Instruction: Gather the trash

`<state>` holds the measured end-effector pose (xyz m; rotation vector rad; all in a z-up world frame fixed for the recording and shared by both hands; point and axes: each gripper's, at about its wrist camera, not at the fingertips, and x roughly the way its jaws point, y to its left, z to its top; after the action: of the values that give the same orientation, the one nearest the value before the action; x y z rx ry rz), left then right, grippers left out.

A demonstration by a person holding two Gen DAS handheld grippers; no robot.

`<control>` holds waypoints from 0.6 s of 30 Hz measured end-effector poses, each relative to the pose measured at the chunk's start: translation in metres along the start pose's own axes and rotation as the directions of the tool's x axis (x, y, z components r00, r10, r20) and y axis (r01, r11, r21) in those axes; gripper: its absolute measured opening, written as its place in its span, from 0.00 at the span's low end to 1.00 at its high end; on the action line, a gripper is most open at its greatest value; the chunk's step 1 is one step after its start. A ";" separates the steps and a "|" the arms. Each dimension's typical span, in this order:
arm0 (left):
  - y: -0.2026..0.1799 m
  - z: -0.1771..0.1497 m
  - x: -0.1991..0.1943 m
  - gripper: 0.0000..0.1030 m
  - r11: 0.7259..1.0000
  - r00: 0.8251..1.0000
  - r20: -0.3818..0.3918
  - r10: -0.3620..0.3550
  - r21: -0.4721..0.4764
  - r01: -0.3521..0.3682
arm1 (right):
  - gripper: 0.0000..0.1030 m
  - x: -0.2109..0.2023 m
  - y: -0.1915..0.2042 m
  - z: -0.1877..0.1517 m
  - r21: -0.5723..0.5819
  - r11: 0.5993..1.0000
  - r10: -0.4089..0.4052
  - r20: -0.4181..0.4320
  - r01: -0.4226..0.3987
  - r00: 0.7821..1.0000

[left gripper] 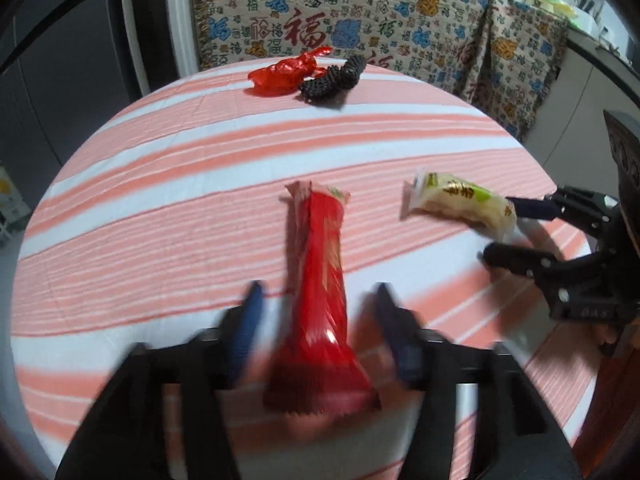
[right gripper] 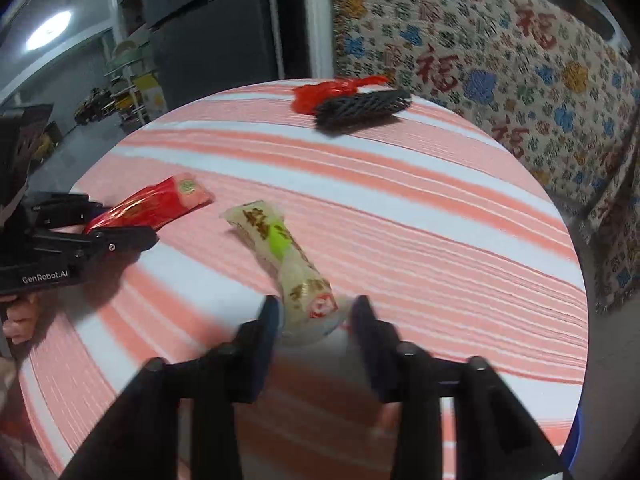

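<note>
A long red snack wrapper (left gripper: 320, 292) lies on the striped round table (left gripper: 160, 184), its near end between the spread fingers of my left gripper (left gripper: 318, 296); the jaws stand open around it. It also shows in the right wrist view (right gripper: 156, 208). A pale cream wrapper with a green patch (right gripper: 284, 256) lies between the open fingers of my right gripper (right gripper: 314, 308). In the left wrist view that wrapper (left gripper: 460, 204) sits between the right gripper's jaws (left gripper: 508, 228). A crumpled red wrapper (left gripper: 286, 74) and a black mesh piece (left gripper: 334, 78) lie at the far edge.
A patterned cloth (left gripper: 400, 20) covers furniture behind the table. A dark fridge (right gripper: 208, 28) stands at the back left. A carved wooden chair back (left gripper: 624, 152) is at the right. A counter with dishes (left gripper: 560, 4) is far right.
</note>
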<state>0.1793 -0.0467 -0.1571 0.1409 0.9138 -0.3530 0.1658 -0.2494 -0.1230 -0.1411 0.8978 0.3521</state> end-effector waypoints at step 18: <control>0.014 0.018 0.026 1.00 0.996 0.997 -0.014 0.080 -0.025 -0.080 | 0.93 0.020 -0.005 0.016 -0.028 1.000 -0.003 -0.041 0.002 0.999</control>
<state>0.2124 -0.0451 -0.1677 0.1560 0.9222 -0.2661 0.1910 -0.2450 -0.1284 -0.1754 0.9329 0.3603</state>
